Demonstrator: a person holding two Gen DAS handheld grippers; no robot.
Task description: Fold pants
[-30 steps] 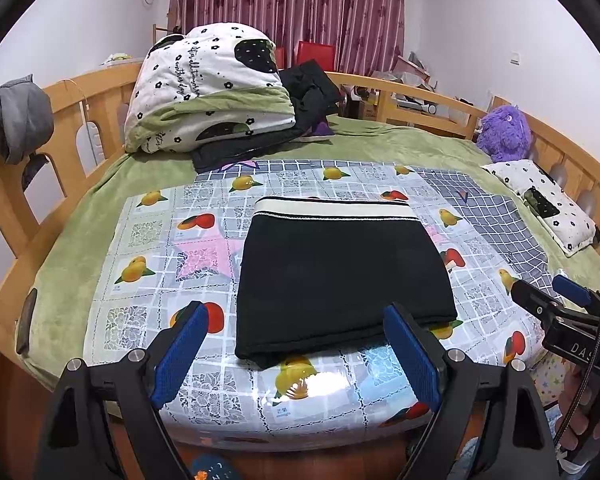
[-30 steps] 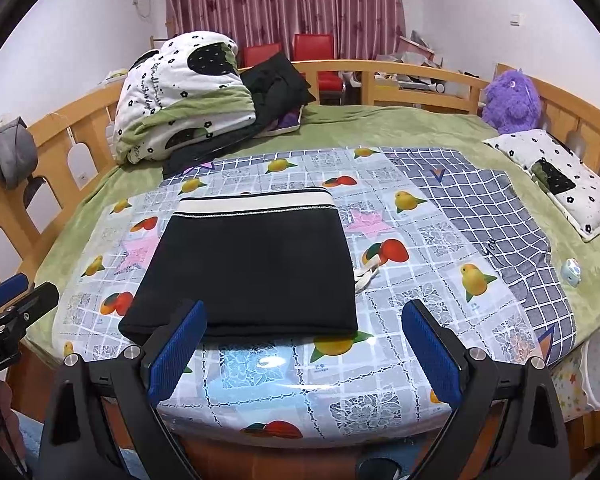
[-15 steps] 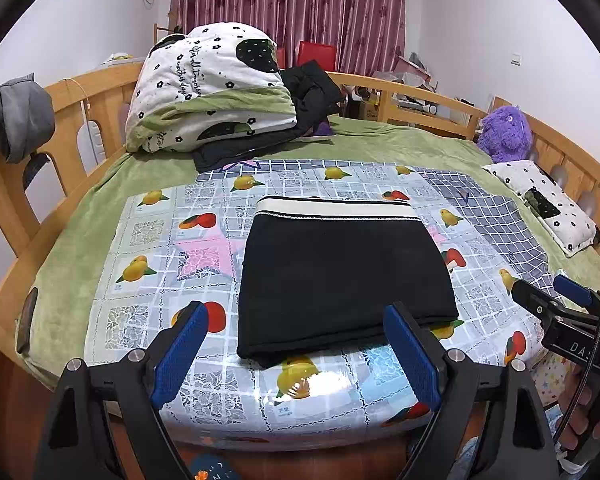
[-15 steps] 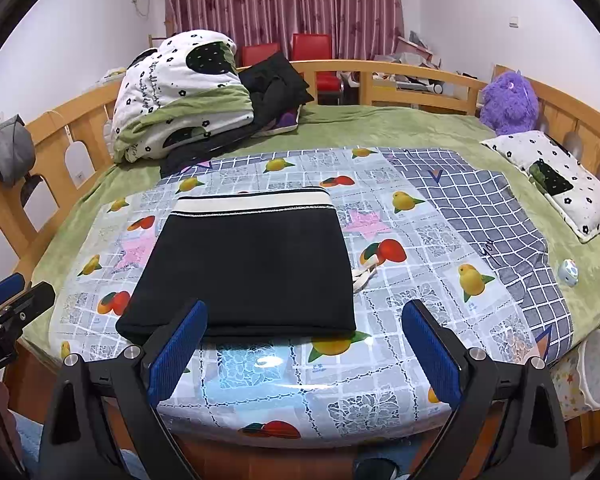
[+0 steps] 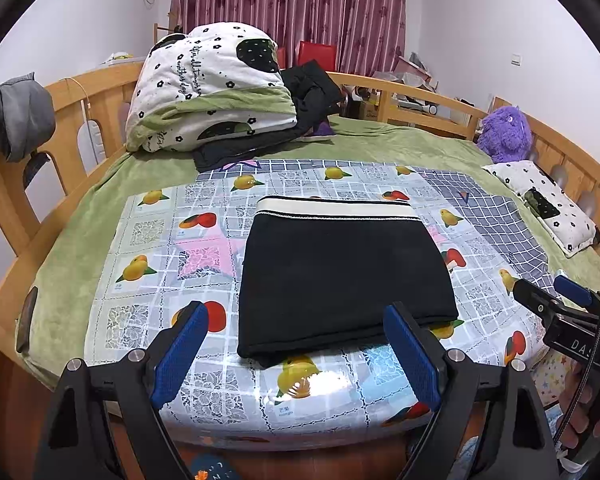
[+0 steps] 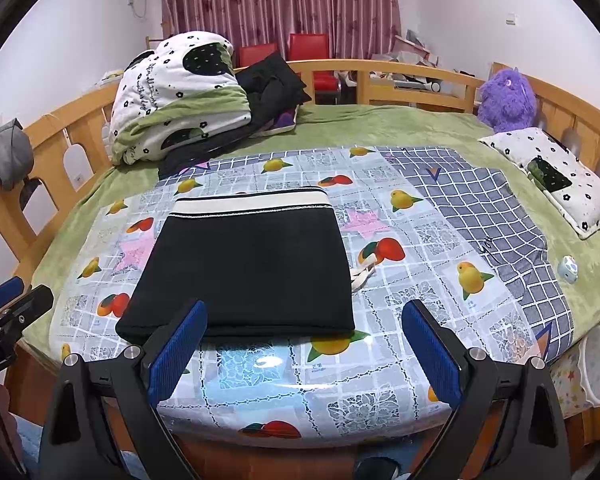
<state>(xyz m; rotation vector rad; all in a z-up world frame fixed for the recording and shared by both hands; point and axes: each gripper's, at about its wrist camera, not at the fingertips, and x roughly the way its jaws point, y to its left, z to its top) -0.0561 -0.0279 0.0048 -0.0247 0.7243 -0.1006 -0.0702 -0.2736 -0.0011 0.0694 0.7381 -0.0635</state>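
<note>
pants (image 5: 344, 268) folded into a black rectangle, flat on fruit-print cloth (image 5: 148, 272), pale waistband at far edge. left gripper (image 5: 296, 356) and right gripper (image 6: 304, 352) both spread wide, empty, near its front edge.

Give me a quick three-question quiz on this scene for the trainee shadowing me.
1. True or false: the left gripper is clamped on the black pants.
2. The cream waistband lies at which edge of the folded pants: A) near the grippers, B) far from them, C) hidden underneath?
3. Fill in: the purple plush toy sits against the wooden ____.

Key
1. False: its jaws are wide apart, holding nothing; the right gripper too.
2. B.
3. Bed rail.
</note>
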